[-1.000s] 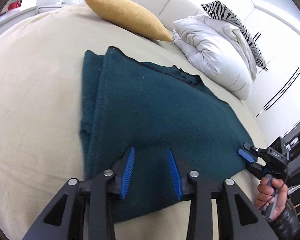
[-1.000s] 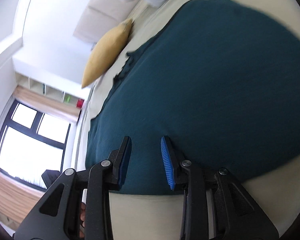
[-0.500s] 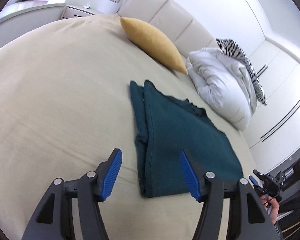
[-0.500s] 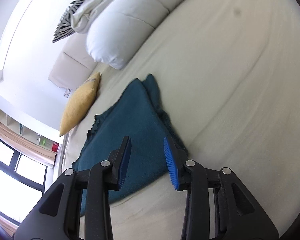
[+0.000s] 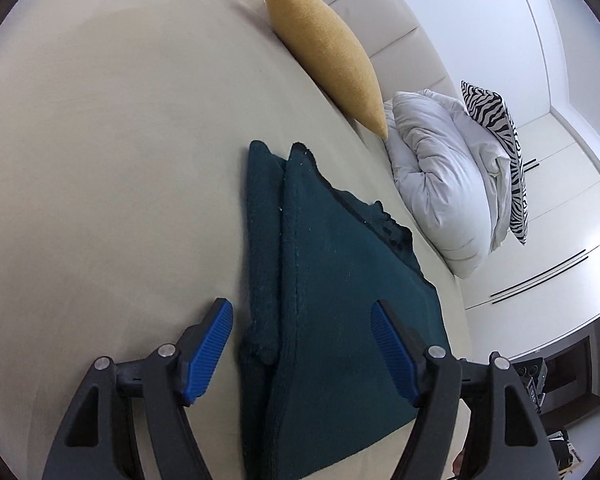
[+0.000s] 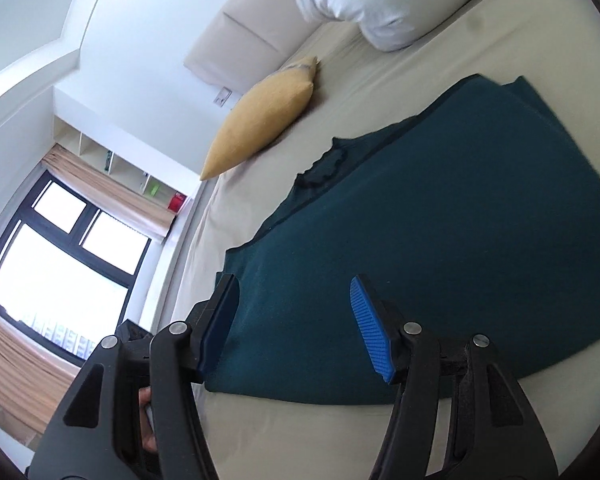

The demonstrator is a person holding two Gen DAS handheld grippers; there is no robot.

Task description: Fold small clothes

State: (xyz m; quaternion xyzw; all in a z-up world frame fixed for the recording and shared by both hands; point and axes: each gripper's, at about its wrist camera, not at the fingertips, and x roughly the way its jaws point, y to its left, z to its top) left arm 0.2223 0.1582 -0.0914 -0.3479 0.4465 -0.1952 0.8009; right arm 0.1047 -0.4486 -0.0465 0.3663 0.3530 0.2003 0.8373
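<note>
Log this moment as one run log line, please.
stage: between folds | dark green garment: folded on bed | left gripper: jaws opening, empty | right gripper: jaws opening, empty

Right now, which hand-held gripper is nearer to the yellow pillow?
Hard to call; perhaps the left. The left hand-held gripper straddles the green garment's folded edge, the yellow pillow straight beyond. The right hand-held gripper faces the garment's side, the pillow off left.

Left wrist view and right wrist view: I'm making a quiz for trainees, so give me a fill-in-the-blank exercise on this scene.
1. The folded garment is dark ____.
2. The pointed cushion beyond it is ____.
3. Both the left gripper and right gripper have ____ jaws, gripping nothing.
4. The striped pillow behind the white duvet has a ____ print.

Missing words: green; yellow; open; zebra
</note>
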